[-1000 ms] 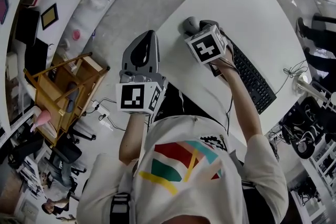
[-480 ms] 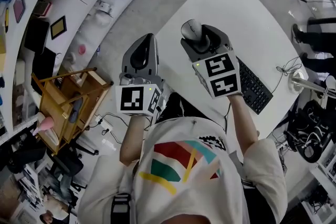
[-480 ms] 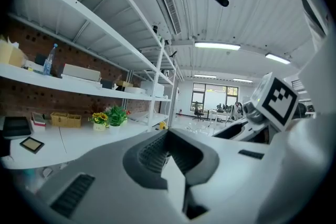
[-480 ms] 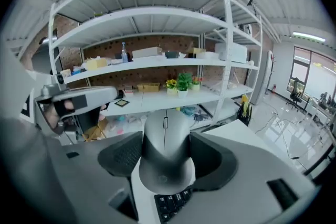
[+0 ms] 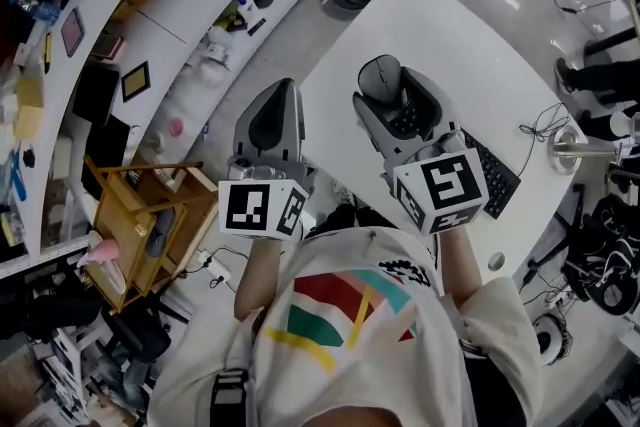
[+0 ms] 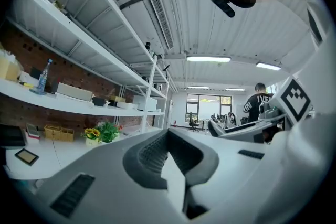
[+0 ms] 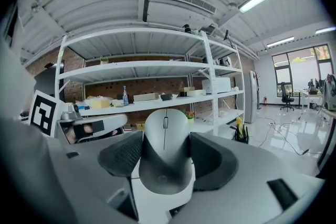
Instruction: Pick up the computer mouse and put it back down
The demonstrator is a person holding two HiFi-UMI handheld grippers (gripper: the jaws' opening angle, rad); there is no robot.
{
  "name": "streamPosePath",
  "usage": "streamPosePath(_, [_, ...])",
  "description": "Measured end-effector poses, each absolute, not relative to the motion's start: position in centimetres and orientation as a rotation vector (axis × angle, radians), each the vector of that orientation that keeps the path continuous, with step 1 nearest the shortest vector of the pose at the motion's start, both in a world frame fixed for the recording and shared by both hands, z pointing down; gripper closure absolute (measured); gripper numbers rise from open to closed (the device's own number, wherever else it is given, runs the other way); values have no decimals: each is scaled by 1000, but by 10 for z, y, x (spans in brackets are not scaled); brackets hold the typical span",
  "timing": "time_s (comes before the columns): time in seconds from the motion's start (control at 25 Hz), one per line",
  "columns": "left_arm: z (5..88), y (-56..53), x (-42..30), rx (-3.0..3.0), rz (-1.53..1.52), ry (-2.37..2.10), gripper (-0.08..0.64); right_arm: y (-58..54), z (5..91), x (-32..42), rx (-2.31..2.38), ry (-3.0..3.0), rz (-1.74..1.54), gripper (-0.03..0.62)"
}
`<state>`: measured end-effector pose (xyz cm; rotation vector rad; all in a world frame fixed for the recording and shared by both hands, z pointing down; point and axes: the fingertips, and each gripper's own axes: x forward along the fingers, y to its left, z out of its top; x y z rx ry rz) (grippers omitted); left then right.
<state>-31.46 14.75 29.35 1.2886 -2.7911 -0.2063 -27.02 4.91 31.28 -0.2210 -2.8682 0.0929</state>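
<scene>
mouse (image 7: 165,134) between jaws of right gripper (image 7: 166,159), over table (image 5: 450,25).

The mouse (image 7: 164,134) is showing pale grey, the table (image 5: 470,35) white, the keyboard (image 5: 495,180) black, and the white shirt (image 5: 360,365) is carrying red, teal and yellow stripes.

The mouse (image 7: 165,123) looks smooth, matt grey plastic; pads (image 7: 122,157) of the right gripper (image 7: 166,152) are dark, finely ribbed; table (image 5: 480,25) matt white.
</scene>
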Motion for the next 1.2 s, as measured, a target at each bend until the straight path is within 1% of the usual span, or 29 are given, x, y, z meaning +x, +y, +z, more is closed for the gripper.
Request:
streamPosePath(0.16, [286,137,-294,1331,-176,-2791,516,45,313,-245,-210,-2871,104,296])
streamPosePath(0.36, [277,131,-280,1389,-185,-2786,516,47,308,-232,-205,-2877,106,296])
streamPosePath(0.56, [271,136,-270,1382,-121,-2825,517,51,303,-224,-224,-2884,84,296])
streamPosePath(0.72, [266,141,-268,1372,-180,-2842,517,53,301,-220,-232,-2887,78,296])
streamPosePath(1.2, [270,138,-261,1439,-167,-2799,517,56,297,-213,-201,-2893,71,296])
